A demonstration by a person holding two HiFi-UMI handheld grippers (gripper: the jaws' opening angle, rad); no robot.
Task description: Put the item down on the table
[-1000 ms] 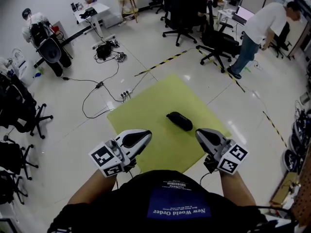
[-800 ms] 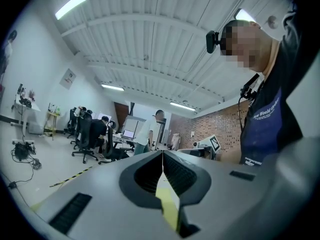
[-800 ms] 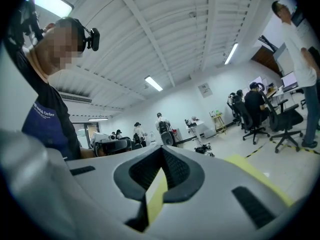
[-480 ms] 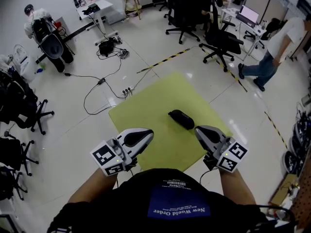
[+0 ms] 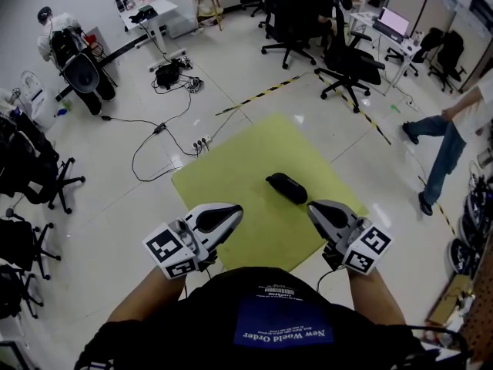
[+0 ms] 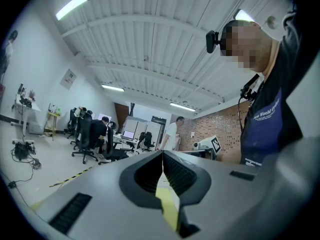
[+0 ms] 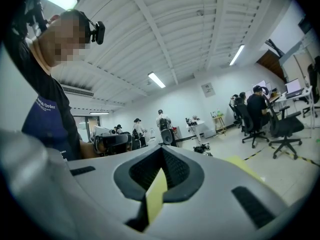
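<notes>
A black oblong case [image 5: 286, 188] lies on the yellow-green table [image 5: 231, 177], right of its middle. No gripper touches it. My left gripper [image 5: 231, 213] hovers over the table's near left edge, jaws shut and empty. Over the near right edge my right gripper [image 5: 314, 206] is also shut and holds nothing, a short way in front of the case. In the left gripper view the left gripper [image 6: 163, 154] has its ribbed pads closed together at the tips. The right gripper view shows the right gripper [image 7: 162, 151] closed the same way, with nothing between the pads.
Cables and a power strip [image 5: 199, 142] run over the floor left of the table. Black office chairs [image 5: 350, 74] stand behind it, with striped floor tape [image 5: 262, 95] between. A person [image 5: 449, 141] walks at the right edge. More chairs [image 5: 31, 179] crowd the left side.
The person in the white shirt has walked from the back right toward the right edge. Both grippers and the black case have stayed almost still.
</notes>
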